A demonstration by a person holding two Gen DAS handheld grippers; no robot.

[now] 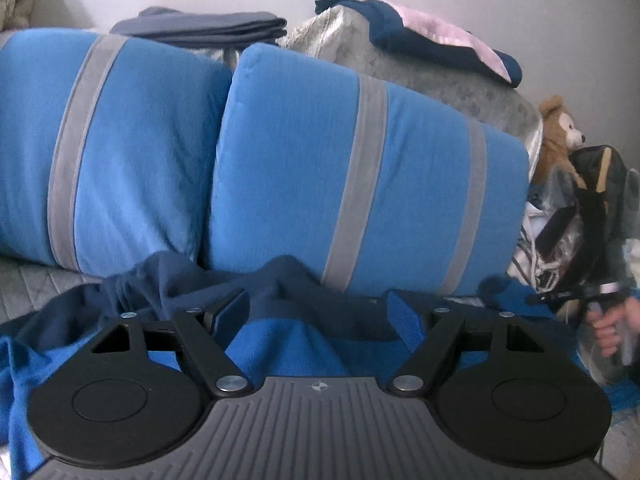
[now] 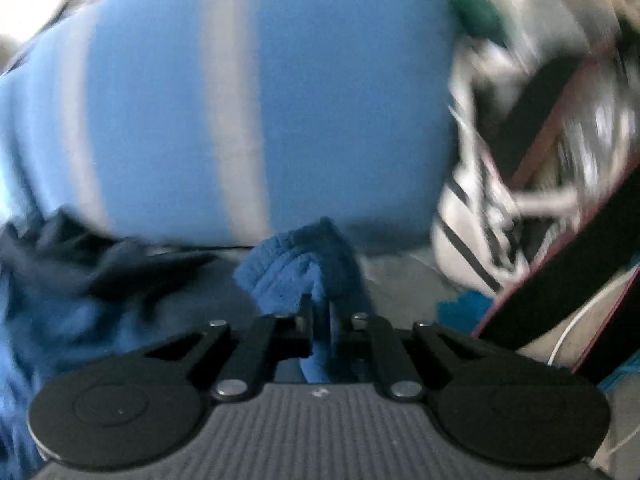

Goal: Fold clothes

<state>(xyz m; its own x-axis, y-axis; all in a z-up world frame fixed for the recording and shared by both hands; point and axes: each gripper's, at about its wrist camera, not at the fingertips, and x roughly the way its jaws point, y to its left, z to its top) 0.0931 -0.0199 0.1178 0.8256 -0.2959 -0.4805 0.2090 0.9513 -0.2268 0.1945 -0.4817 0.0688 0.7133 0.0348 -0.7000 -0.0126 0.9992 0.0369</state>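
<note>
A blue garment (image 1: pixel 288 344) with a darker navy part bunched at its far edge lies spread on a bed, right in front of two bright blue pillows with grey stripes (image 1: pixel 360 184) that stand side by side against the wall. The left gripper (image 1: pixel 318 312) hovers low over the garment with its jaws spread wide; the cloth lies beneath and between the fingers, and the pads press on nothing. In the right wrist view, which is blurred, the right gripper (image 2: pixel 320 320) is clenched on a raised fold of the blue garment (image 2: pixel 308 264), a ribbed-looking ridge of cloth standing up between the closed fingers just before the striped pillow. At the right edge of the left wrist view, a hand (image 1: pixel 612 332) grips the handle of that other tool, well apart from the left gripper. Behind the pillows sit a folded grey-blue cloth stack (image 1: pixel 208 30), a pale quilted bundle with a navy and pink item (image 1: pixel 432 40) on top, and a brown teddy bear (image 1: pixel 558 136) beside a dark bag (image 1: pixel 592 200).
</note>
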